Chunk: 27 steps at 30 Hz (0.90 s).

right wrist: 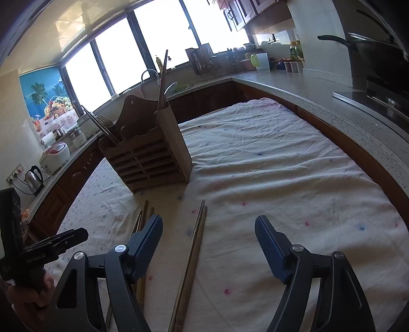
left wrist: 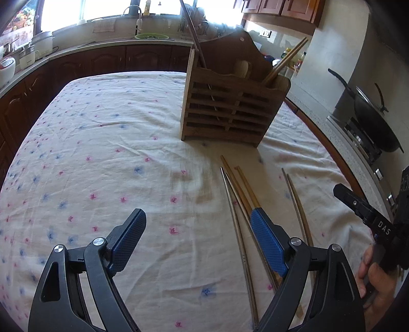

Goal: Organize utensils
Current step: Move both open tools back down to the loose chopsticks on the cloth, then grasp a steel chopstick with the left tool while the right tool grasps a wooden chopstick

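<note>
Wooden holder: slatted utensil rack [left wrist: 230, 107] standing upright on the table, with a tall curved back board and compartments side by side.
Holder contents: a long thin metal utensil handle [left wrist: 195, 38] leans out of one end compartment; a pair of wooden chopsticks [left wrist: 286, 61] juts from the opposite end; a rounded wooden piece [left wrist: 242, 69] sits in the middle. From the right wrist view a fork [right wrist: 103, 120] also shows at the far end.
Loose chopsticks: a bundle of metal and wooden sticks [left wrist: 236, 189] lies flat in front of the rack; a separate pair [right wrist: 195, 245] lies just beside it.
Left gripper [left wrist: 198, 231]: jaws spread wide, nothing grasped; its right finger is over the bundle.
Right gripper [right wrist: 208, 233]: jaws apart, straddling the separate pair, pads not pressing on it.
Surface: white tablecloth [left wrist: 102, 153], wrinkled, printed with small pink and blue flowers.
Room: kitchen with dark wood cabinets [left wrist: 89, 61], speckled countertop [right wrist: 319, 94], bright windows [right wrist: 158, 33], a sink tap [left wrist: 135, 12], a kettle [right wrist: 34, 178], and a black wok [left wrist: 370, 117] on the stove.
</note>
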Motion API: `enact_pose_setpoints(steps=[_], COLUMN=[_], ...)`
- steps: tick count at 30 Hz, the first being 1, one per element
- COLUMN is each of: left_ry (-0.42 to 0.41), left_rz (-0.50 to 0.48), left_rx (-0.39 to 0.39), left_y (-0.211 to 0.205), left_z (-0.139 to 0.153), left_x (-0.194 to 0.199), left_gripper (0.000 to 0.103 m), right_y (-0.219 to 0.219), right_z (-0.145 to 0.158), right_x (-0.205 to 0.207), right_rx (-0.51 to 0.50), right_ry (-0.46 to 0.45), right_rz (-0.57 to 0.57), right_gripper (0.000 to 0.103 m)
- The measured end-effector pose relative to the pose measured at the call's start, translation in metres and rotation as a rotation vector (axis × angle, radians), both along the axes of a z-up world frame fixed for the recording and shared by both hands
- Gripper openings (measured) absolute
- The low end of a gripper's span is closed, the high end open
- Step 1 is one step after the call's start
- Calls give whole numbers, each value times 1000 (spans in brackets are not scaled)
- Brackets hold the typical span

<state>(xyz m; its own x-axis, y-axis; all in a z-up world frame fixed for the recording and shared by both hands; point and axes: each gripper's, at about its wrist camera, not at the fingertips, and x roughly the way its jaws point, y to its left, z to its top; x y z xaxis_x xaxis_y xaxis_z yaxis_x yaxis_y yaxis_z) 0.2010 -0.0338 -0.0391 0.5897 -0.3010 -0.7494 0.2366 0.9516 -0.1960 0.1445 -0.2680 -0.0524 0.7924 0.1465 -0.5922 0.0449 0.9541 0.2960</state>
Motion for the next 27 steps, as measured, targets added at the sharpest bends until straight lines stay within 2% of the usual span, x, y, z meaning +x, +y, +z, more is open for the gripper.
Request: enact_pose_setpoints(steps=[6, 9, 11, 12, 16, 27], left_ry=[47, 71, 83, 84, 67, 29], left_rz=[-46, -65, -73, -73, -79, -75], left_rx=[78, 97, 111, 117, 146, 197], left_y=[-23, -32, -35, -37, -41, -51], left_z=[-16, -24, -29, -30, -31, -34], left_x=[8, 13, 17, 18, 22, 53], left_gripper=[83, 73, 66, 65, 65, 64], right_y=[6, 10, 13, 16, 22, 27], right_z=[-17, -25, -29, -31, -38, -39], right_x=[17, 25, 29, 32, 41, 71], right_rx=[-20, -16, -33, -39, -62, -104], right_ry=[98, 139, 157, 166, 194, 208], right_rz=[31, 55, 66, 73, 93, 100], right_gripper=[39, 28, 23, 21, 14, 10])
